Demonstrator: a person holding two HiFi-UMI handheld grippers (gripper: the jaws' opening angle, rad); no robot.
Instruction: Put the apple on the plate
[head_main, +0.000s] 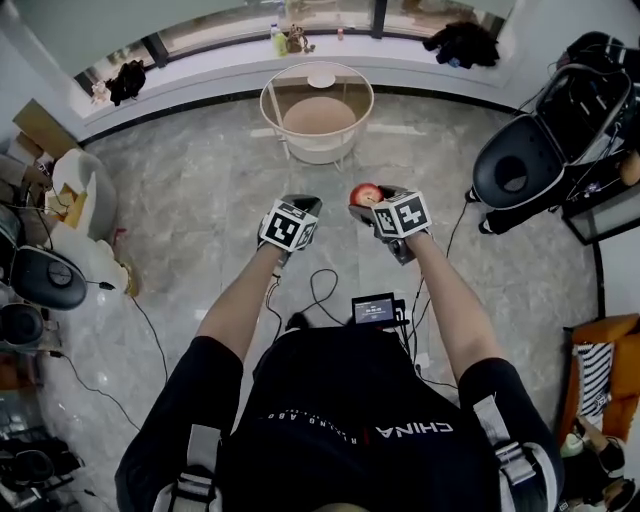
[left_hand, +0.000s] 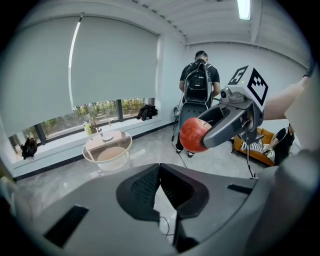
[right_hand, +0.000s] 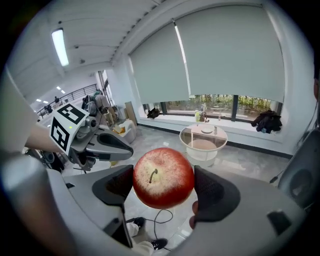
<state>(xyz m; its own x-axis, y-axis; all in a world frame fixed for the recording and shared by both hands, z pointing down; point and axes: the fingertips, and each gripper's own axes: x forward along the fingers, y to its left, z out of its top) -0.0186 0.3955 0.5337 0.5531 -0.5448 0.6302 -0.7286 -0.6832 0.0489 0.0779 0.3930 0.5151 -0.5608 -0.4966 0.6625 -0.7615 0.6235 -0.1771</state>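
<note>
Red apple (right_hand: 163, 177) clamped in the right tongs (right_hand: 164, 186), held out above the grey marble floor (head_main: 200, 200).
Both pads (right_hand: 212, 187) press its sides, its stem (right_hand: 152, 175) facing the camera. Alongside, the left tongs (left_hand: 159, 186) have their tips together on nothing. Ahead, well apart from the apple, a white plate (head_main: 321, 78) lies on the round glass bench (head_main: 264, 103) by the window (right_hand: 220, 105).
</note>
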